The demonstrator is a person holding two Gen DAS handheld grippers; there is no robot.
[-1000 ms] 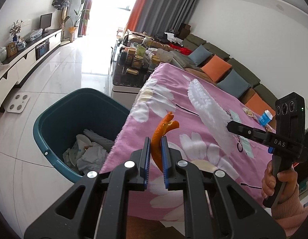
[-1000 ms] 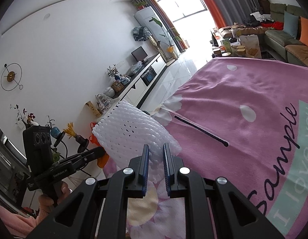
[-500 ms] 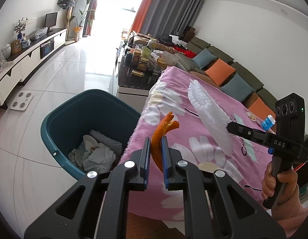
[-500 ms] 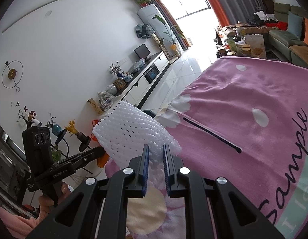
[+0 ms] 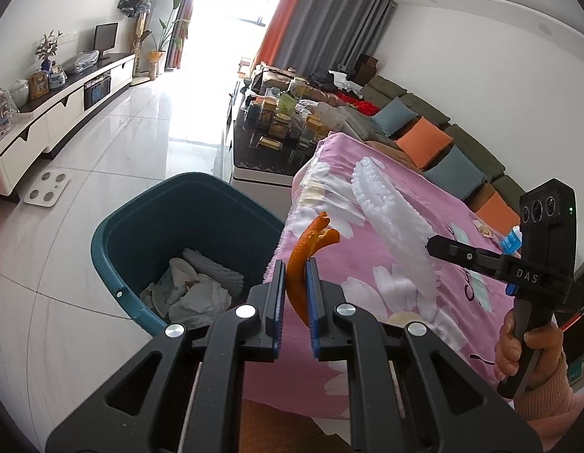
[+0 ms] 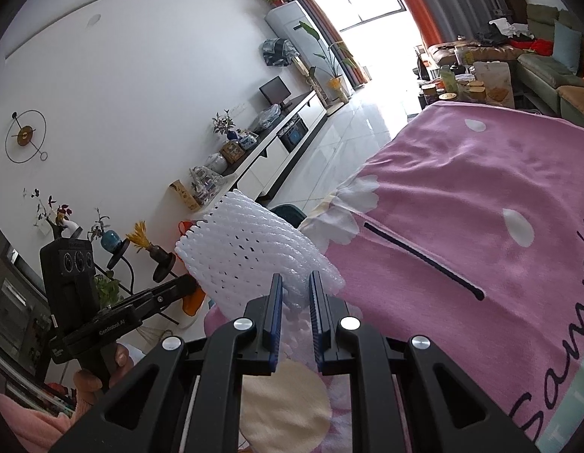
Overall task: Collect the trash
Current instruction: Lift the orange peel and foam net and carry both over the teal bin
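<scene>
Left wrist view: my left tongs (image 5: 295,283) were clamped on a curled strip of orange peel (image 5: 305,260), which rose from between the pads and stood over the near edge of the pink daisy-print cloth (image 5: 375,264). Just left of and below the tongs stood the teal plastic bin (image 5: 114,256), holding crumpled white paper (image 5: 194,290); bare tiled floor (image 5: 103,143) lay open beyond it. Right wrist view: my right tongs (image 6: 295,294) were clamped on a white foam fruit net (image 6: 250,249), which projected forward and left of the tips, above the cloth's left edge. The cloth stretched flat and open to the right of these tongs.
</scene>
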